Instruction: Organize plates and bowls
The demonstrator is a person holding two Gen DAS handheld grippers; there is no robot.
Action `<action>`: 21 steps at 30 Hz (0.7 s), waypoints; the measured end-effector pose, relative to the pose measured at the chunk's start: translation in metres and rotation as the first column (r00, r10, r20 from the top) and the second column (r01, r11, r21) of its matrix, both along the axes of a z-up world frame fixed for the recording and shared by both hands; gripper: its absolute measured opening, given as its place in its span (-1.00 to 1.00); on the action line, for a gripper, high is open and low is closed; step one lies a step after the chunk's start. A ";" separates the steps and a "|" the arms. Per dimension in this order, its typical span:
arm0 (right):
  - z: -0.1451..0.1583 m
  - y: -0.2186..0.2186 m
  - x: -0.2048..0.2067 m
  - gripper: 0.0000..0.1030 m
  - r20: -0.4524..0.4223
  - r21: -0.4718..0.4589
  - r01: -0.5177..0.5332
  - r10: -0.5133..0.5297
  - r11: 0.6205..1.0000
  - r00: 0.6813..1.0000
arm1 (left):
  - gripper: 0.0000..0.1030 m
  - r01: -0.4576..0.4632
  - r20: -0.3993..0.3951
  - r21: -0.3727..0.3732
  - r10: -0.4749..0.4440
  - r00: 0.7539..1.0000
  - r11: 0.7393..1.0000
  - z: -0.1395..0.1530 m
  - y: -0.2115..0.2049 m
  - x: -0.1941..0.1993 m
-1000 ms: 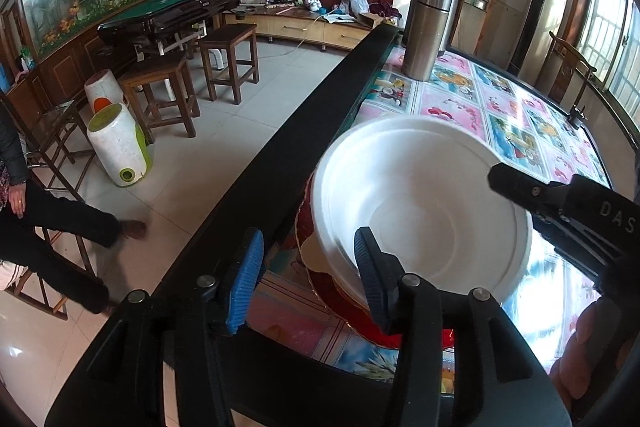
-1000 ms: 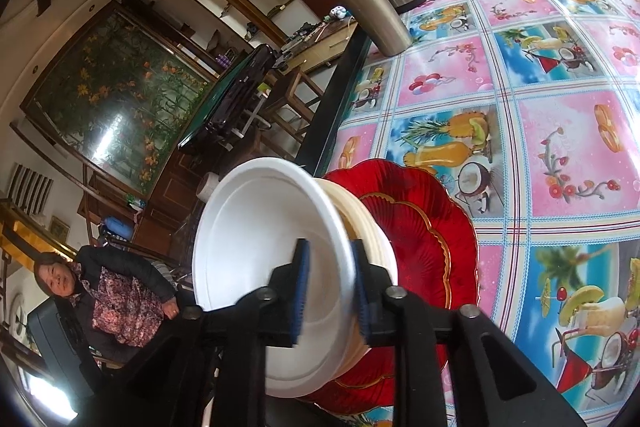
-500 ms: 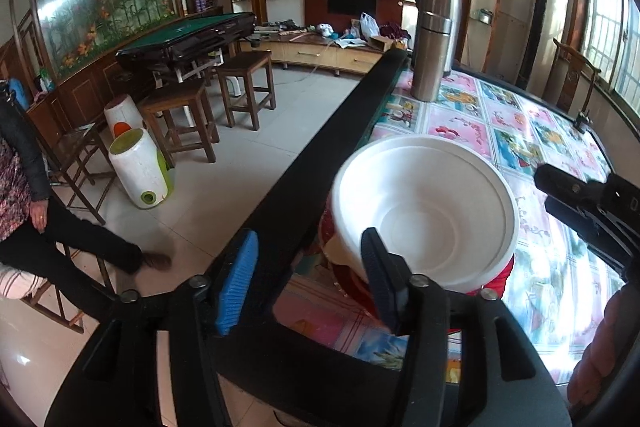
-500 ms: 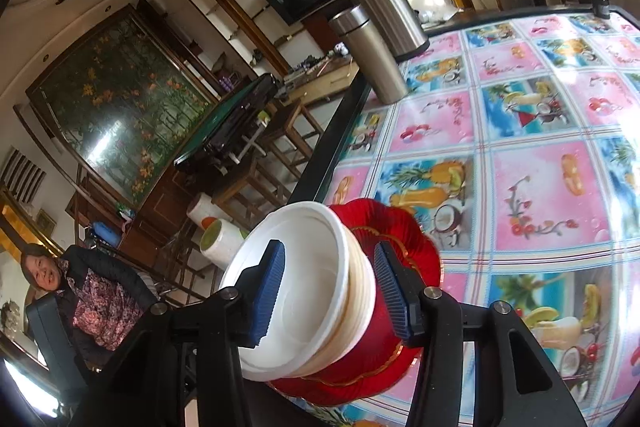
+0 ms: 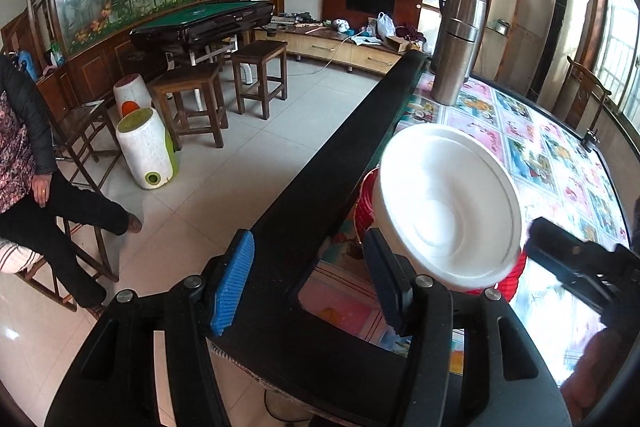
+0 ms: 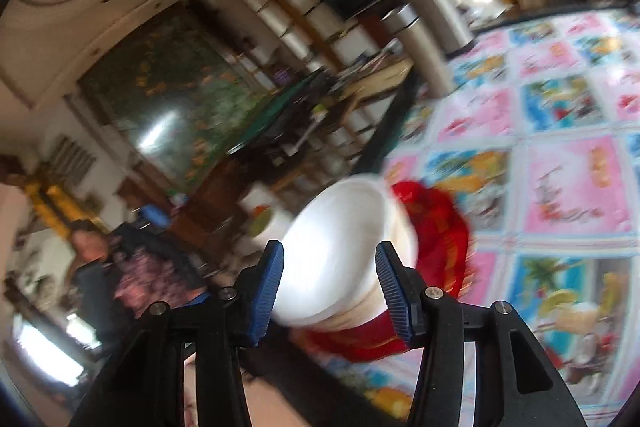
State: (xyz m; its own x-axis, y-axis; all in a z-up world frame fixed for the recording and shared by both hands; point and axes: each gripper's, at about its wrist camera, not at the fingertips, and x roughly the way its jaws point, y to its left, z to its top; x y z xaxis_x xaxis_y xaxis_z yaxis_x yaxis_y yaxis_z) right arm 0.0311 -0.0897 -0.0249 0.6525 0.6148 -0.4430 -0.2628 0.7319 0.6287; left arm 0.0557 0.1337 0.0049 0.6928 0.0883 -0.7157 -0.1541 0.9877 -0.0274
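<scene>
**Colours on and around the table**

The bowl [image 5: 448,207] is plain white, sitting on glossy red plates [image 6: 436,227]. The tablecloth [image 5: 532,147] is a grid of pink and blue squares printed with fruit and drinks. The table edge [image 5: 340,163] is black. Both grippers are black with ribbed blue pads [image 5: 234,283]. A steel-grey thermos [image 5: 456,39] stands behind.

No writing, label, brand or number can be read in either view; the pictures printed on the tabletop [image 5: 520,143] cloth show fruit and drinks only.
</scene>
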 end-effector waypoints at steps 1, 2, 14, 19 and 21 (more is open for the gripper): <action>-0.004 0.002 0.002 -0.01 -0.018 0.022 -0.028 0.029 0.999 0.999 | 0.09 0.006 0.002 0.001 -0.006 1.000 1.000 0.001 -0.002 -0.001; -0.008 0.004 0.005 -0.01 -0.036 0.038 -0.046 0.047 0.998 0.998 | 0.09 0.011 0.003 0.001 -0.011 1.000 1.000 0.002 -0.002 -0.002; 0.002 -0.009 -0.004 0.09 0.040 -0.051 0.023 -0.021 0.998 0.999 | 0.09 0.228 0.011 -0.076 -0.228 0.974 0.971 0.010 -0.062 -0.020; 0.011 -0.023 -0.032 0.20 0.124 -0.205 0.096 -0.071 0.974 0.990 | 0.10 0.228 0.018 -0.053 -0.228 0.974 0.972 0.005 -0.077 -0.037; 0.012 -0.028 -0.043 0.29 0.149 -0.259 0.129 -0.092 0.957 0.985 | 0.10 0.208 0.031 -0.039 -0.207 0.978 0.977 0.006 -0.074 -0.042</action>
State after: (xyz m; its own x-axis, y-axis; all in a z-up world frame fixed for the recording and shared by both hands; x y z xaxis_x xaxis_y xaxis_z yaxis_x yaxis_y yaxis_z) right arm -0.0121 -0.1181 -0.0131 0.7741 0.4073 -0.4846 -0.2394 0.8970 0.3715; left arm 0.0138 0.0597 0.0105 0.7115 -0.0889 -0.6971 0.0552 0.9960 -0.0706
